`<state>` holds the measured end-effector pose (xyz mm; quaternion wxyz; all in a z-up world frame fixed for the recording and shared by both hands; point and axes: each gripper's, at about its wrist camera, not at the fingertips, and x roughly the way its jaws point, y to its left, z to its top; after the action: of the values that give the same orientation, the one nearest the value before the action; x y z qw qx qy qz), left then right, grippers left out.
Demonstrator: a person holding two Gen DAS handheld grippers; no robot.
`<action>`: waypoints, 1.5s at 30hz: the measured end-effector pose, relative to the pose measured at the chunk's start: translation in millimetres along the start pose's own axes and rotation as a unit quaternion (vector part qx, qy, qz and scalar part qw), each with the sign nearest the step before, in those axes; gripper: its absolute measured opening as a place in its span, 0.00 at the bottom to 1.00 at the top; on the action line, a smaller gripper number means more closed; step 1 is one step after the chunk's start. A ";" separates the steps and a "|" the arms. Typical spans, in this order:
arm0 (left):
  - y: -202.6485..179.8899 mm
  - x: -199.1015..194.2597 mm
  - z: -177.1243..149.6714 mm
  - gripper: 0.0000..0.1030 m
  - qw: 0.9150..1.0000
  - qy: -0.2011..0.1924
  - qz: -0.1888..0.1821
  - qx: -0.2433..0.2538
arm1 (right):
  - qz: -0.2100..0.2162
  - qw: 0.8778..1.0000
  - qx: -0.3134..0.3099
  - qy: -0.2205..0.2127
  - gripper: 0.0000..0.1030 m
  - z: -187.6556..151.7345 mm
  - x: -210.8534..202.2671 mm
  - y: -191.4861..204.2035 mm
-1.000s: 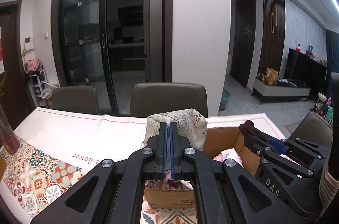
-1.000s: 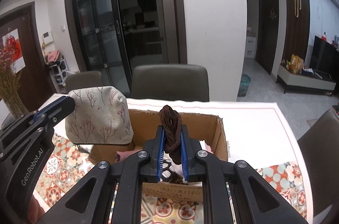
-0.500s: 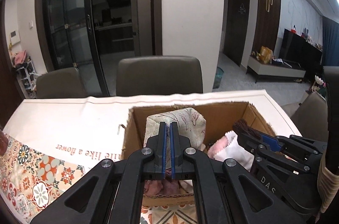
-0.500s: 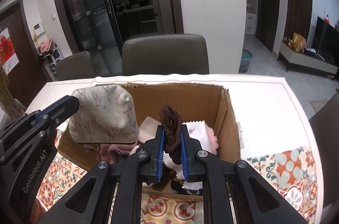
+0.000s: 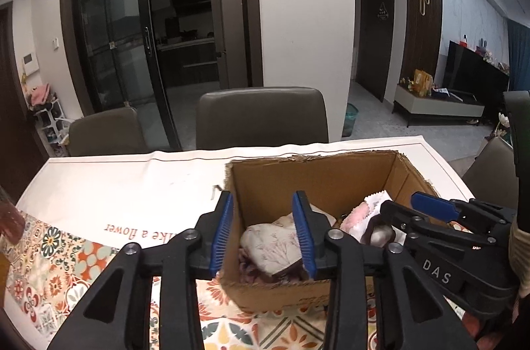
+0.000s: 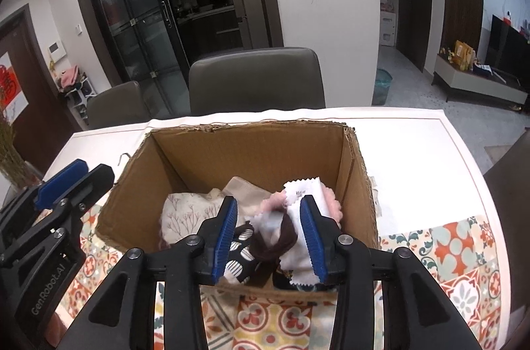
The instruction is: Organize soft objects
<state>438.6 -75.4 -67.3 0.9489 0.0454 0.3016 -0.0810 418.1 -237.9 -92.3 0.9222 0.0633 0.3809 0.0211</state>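
Note:
An open cardboard box [image 5: 314, 159] [image 6: 248, 151] stands on the table and holds several soft items. A beige floral pouch [image 5: 271, 247] [image 6: 185, 214] lies loose inside it, below my left gripper [image 5: 263, 234]. That gripper's jaws are opening, with no pad touching the pouch, and its left finger hangs outside the box wall. My right gripper [image 6: 270, 234] [image 5: 430, 217] is over the box's near right part, its jaws opening too. A brown fabric band [image 6: 275, 240] rests free between its pads on white and pink cloths [image 6: 304, 194].
The table carries a colourful tiled-pattern cloth [image 6: 457, 250] and a white runner with red lettering [image 5: 132, 184]. Two grey chairs [image 5: 261, 115] [image 5: 106, 131] stand at its far edge. Dried stems in a vase [image 6: 8, 158] are at the far left.
Both grippers came down over the box and went from shut to open. The floral pouch dropped from the left one and the brown band from the right one into the box.

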 end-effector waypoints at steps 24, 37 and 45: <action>30.5 -138.0 -31.9 0.61 0.998 -0.049 0.030 0.003 | -0.050 0.996 0.010 -0.074 0.58 -51.6 -142.9 38.4; 19.0 -228.3 -62.0 0.69 0.994 -0.085 0.062 -0.003 | -0.045 0.992 -0.011 -0.117 0.61 -97.8 -229.1 43.3; 7.8 -279.7 -92.2 0.77 0.992 -0.091 0.083 -0.013 | -0.035 0.991 -0.017 -0.131 0.61 -129.1 -274.5 38.4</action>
<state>162.8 -19.9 20.1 0.9764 0.0509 0.2098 -0.0015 132.8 -210.7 14.2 0.9652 0.0367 0.2588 -0.0129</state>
